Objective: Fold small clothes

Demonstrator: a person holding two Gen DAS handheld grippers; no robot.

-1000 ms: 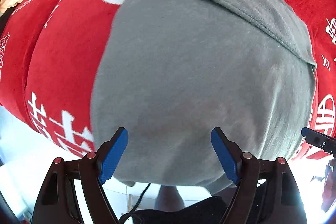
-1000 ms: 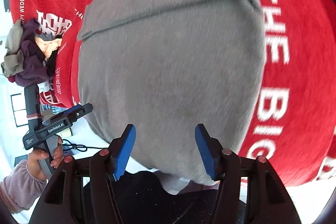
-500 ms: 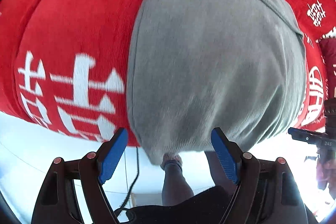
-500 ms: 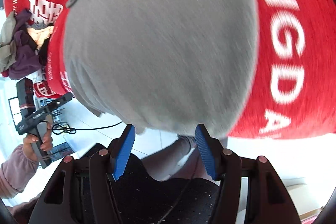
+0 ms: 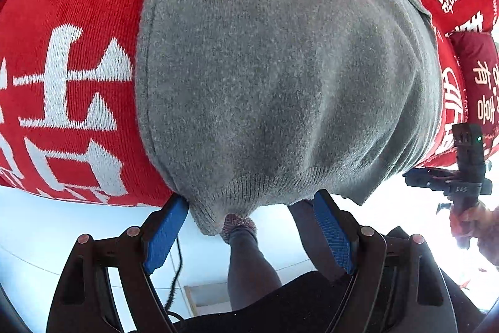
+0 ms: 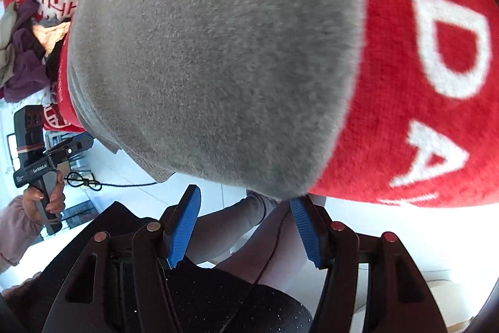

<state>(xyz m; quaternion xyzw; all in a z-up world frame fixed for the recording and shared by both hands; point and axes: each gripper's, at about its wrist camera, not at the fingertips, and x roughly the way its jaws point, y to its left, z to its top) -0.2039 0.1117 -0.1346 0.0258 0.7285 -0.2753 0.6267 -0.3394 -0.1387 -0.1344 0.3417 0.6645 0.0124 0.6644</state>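
Observation:
A grey knit sweater lies flat on a red cloth with white lettering, its ribbed hem drooping over the near edge. My left gripper is open at that hem, and a hanging hem corner sits between its blue pads without being pinched. In the right wrist view the same sweater fills the picture. My right gripper stands just below the other hem corner. Its jaws are opening, and only the very edge of the fabric reaches between the tips.
A heap of purple, beige and orange clothes lies at the far left of the red cloth. A dark red cushion sits at the right. Beyond the cloth's edge are the person's legs, a black cable and a pale tiled floor.
Both grippers have come down and back from over the sweater's body to its near hem. The hem and the cloth's edge now sit at the fingertips, with the floor showing below.

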